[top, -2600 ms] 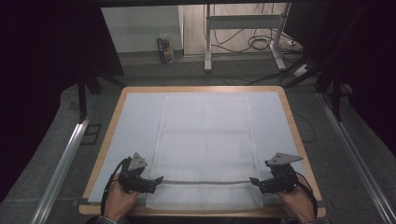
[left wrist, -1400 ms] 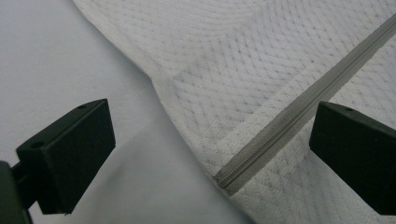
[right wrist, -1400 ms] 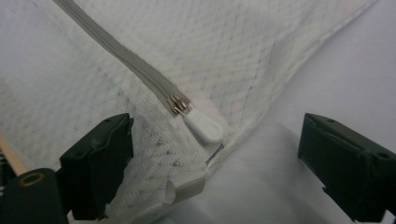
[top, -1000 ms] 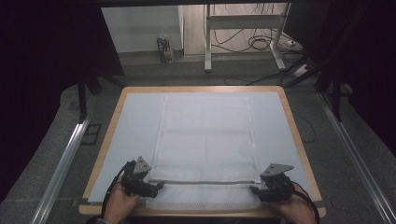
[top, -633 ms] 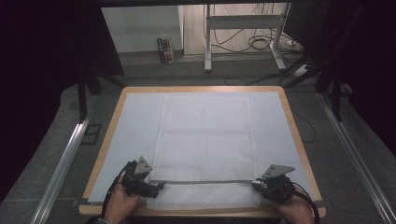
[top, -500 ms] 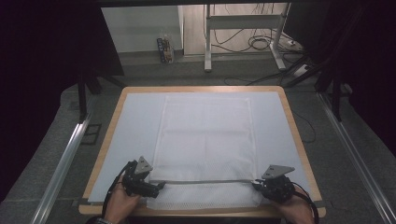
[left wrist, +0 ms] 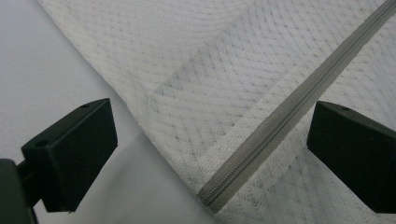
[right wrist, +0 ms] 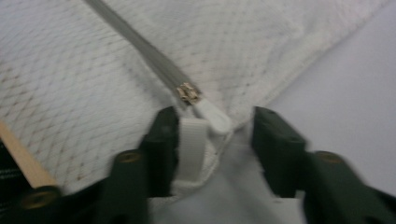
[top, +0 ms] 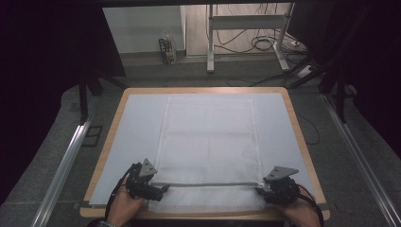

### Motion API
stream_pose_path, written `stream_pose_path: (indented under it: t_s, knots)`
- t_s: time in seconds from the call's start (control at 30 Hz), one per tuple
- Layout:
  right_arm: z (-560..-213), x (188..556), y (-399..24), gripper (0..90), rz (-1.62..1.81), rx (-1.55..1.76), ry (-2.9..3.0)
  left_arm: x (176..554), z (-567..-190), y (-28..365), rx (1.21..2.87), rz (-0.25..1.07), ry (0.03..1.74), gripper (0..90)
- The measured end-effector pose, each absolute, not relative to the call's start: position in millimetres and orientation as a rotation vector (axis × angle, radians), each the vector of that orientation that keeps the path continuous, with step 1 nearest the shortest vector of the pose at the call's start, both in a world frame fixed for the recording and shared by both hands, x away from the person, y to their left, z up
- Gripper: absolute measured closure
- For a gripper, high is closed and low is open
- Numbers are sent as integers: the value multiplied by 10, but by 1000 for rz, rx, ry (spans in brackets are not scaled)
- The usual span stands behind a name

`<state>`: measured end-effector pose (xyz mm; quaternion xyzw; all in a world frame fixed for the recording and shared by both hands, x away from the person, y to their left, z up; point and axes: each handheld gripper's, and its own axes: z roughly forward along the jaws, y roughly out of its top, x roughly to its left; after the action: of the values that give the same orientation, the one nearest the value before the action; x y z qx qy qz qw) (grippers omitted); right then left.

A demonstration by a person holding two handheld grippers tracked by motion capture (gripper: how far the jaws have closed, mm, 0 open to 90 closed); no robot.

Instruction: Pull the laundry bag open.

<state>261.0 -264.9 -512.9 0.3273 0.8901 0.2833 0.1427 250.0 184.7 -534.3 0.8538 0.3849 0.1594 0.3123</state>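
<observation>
A white mesh bag (top: 208, 137) lies flat on the table, its grey zipper (top: 208, 184) running across near the front edge. My left gripper (top: 161, 189) stands open over the zipper's closed end (left wrist: 210, 198), with both jaws (left wrist: 212, 126) wide apart and touching nothing. My right gripper (top: 262, 188) sits at the other end. Its jaws (right wrist: 217, 135) have just been opening and stand apart. Between them is a white fabric tab (right wrist: 191, 144), which rests against one jaw, and just ahead are the zipper slider (right wrist: 188, 93) and its white pull (right wrist: 212, 116).
The table (top: 302, 142) has a wooden rim and a pale cover. The front wooden edge (right wrist: 21, 158) shows beside the right gripper. Metal rails (top: 61, 165) run along both sides on the floor, and a desk frame with cables (top: 246, 28) stands beyond.
Since the oldest frame the right gripper has slid slightly toward the front edge. Over the last second both hands stay put and the bag lies the same.
</observation>
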Motion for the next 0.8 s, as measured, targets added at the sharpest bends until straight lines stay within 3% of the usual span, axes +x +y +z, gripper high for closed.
stream_pose_path:
  t_s: [0.1,0.17,0.2,0.33,0.4,0.47,0.57,0.8]
  knots:
    - [-5157,2601,-2657,306,846,976,2586,2497,-5346,1845,2257,425,1013,15]
    - [-5155,2563,-2626,321,823,983,2580,2500,-5352,1842,2259,423,1013,15]
    - [-5158,2557,-2629,342,827,999,2573,2500,-5352,1842,2259,423,1013,15]
    - [-5144,2554,-2674,594,840,1068,2523,2496,-5352,1819,2271,432,1002,15]
    - [-5143,2554,-2673,633,840,1071,2524,2496,-5350,1816,2272,434,1000,15]
    - [-5133,2531,-2648,785,832,1053,2535,2497,-5343,1805,2268,435,998,15]
    - [-5129,2542,-2653,832,851,1047,2547,2496,-5332,1792,2263,428,993,16]
    - [-5073,2514,-2636,842,857,944,2529,2525,-5314,1724,2253,388,976,23]
